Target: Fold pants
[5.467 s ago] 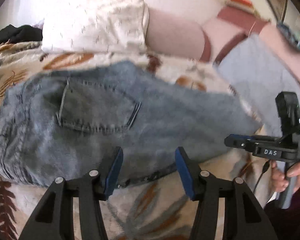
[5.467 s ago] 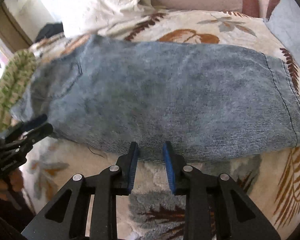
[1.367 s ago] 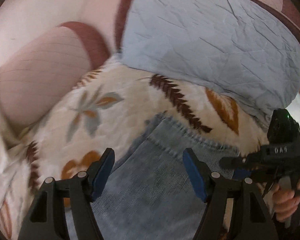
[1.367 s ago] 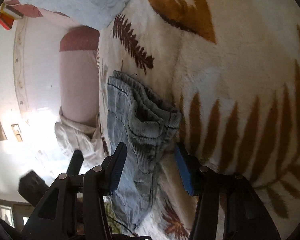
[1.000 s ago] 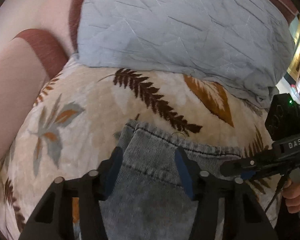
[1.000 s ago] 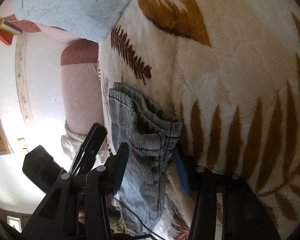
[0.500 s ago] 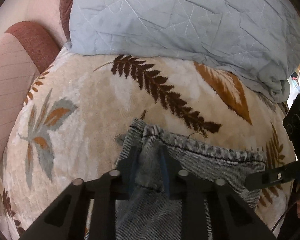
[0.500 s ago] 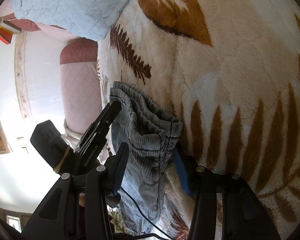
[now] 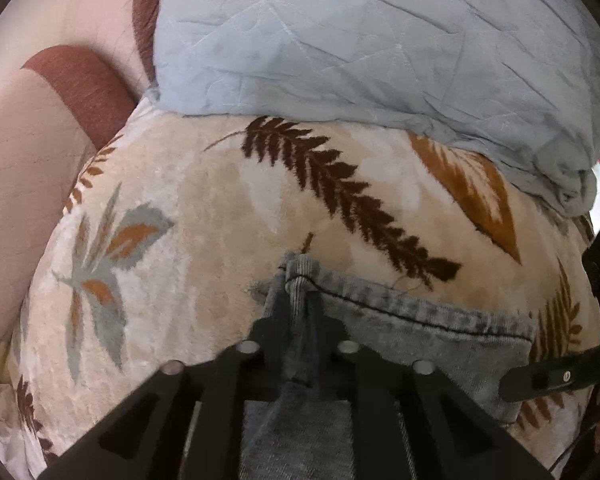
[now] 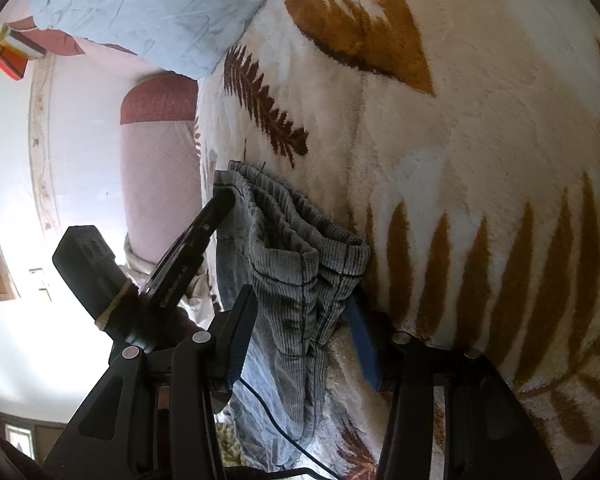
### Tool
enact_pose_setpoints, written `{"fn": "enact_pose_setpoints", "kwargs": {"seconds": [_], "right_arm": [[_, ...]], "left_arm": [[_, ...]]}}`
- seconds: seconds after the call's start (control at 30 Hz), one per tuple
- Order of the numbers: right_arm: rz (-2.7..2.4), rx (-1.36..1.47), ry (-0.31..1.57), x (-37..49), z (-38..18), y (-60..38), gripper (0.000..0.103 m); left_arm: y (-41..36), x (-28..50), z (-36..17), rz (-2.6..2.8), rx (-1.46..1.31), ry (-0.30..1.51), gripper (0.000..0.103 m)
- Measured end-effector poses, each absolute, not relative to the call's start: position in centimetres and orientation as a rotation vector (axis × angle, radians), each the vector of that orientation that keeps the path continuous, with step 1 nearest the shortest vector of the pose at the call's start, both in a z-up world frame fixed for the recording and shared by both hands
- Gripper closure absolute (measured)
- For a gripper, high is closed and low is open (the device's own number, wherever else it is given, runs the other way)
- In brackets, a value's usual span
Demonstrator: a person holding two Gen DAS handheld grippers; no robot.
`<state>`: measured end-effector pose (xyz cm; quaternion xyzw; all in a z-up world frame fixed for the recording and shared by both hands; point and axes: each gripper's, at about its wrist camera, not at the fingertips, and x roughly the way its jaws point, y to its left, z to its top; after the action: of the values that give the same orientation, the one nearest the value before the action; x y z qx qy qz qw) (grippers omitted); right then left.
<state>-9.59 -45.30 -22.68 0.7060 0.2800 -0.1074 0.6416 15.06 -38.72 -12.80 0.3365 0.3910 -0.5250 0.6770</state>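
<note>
The faded blue jeans [image 9: 420, 344] lie on a leaf-patterned blanket [image 9: 220, 208], leg hems toward the pillow. My left gripper [image 9: 300, 300] points steeply down and pinches the hem's left corner; its jaws are opening slightly, with the denim still pressed between the pads. In the right wrist view my right gripper [image 10: 300, 304] holds the bunched hem layers of the jeans [image 10: 284, 248] between its blue pads. The left gripper [image 10: 222, 208] shows there from the side, on the far corner of the same hem. The right gripper's finger [image 9: 560, 376] shows at the left view's right edge.
A pale blue quilted pillow [image 9: 380, 40] lies just beyond the hem. A padded pink and maroon headboard [image 9: 40, 140] rises at the left. The blanket [image 10: 460, 160] spreads bare to the right of the jeans. A cable [image 10: 276, 420] trails below the right gripper.
My left gripper came down onto the hem's corner and closed from wide open to a pinch on the denim. The right gripper kept its hold and place.
</note>
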Motion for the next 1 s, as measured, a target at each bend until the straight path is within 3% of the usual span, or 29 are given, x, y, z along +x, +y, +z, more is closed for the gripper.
{"fn": "enact_pose_setpoints", "kwargs": {"seconds": [0.03,0.1,0.33,0.37,0.43,0.53,0.67,1.0], "right_arm": [[-0.245,1.609,0.639,-9.6,-22.7,-45.3,0.058],[-0.245,1.607,0.64,-9.5,-22.7,-45.3,0.058],[-0.247,1.59,0.646,-9.1,-22.5,-45.2,0.058],[-0.248,1.583,0.647,-9.0,-22.4,-45.2,0.058],[-0.252,1.569,0.65,-8.9,-22.3,-45.1,0.058],[-0.255,1.537,0.643,-8.6,-22.1,-45.1,0.063],[-0.275,1.512,0.654,-8.3,-22.4,-45.1,0.08],[-0.274,1.454,0.669,-8.5,-22.2,-45.1,0.083]], "left_arm": [[-38.6,15.3,-12.5,-1.172,0.744,0.867,0.068],[-38.3,15.9,-11.7,-1.14,0.719,0.825,0.051],[-39.0,15.6,-13.4,-1.173,0.825,0.864,0.05],[-39.0,15.7,-13.3,-1.186,0.81,0.879,0.051],[-38.9,16.4,-13.4,-1.21,0.757,0.938,0.065],[-38.7,16.0,-13.5,-1.236,0.735,0.936,0.075],[-38.7,16.1,-13.5,-1.235,0.702,0.957,0.078],[-37.9,16.4,-13.0,-1.211,0.625,0.963,0.087]]}}
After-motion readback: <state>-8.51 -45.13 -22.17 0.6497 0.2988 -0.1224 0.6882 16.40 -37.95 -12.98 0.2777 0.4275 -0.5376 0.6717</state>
